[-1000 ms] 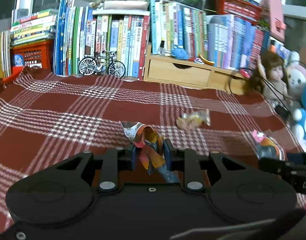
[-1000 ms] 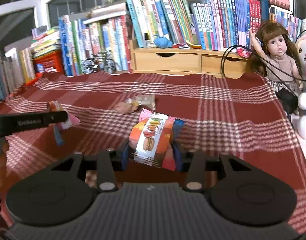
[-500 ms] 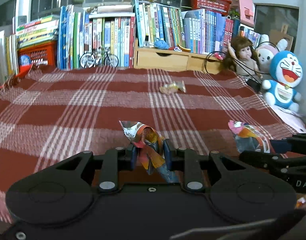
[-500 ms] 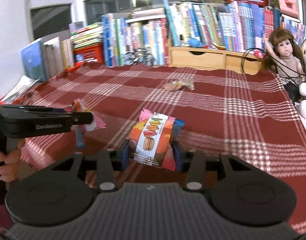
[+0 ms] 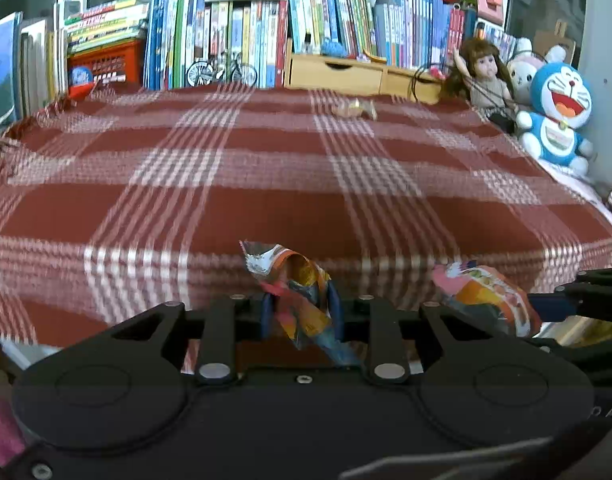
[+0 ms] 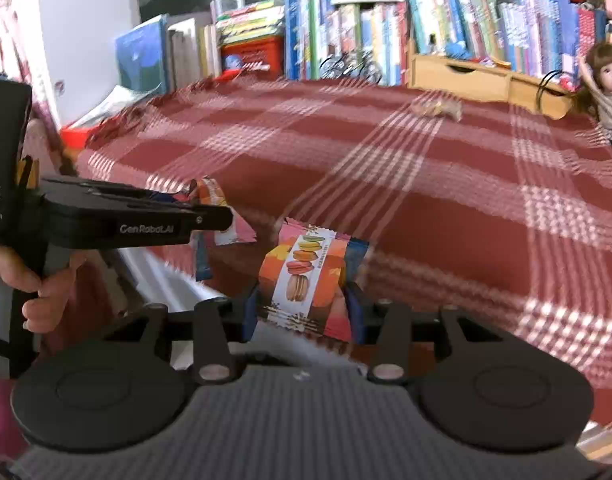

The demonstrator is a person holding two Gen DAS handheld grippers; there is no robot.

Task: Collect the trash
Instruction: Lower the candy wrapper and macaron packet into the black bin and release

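Left gripper (image 5: 300, 314) pinches a crumpled wrapper (image 5: 294, 288); right gripper (image 6: 304, 312) clamps a macaron packet (image 6: 306, 280) across its middle. Both look light, thin and slippery, so they could slide loose. A third scrap (image 5: 353, 109) lies far off at 12 o'clock, blurred. No bin shows.

The far wrapper (image 5: 354, 109) on the plaid cloth (image 5: 266, 168) is blurred, its print unreadable.
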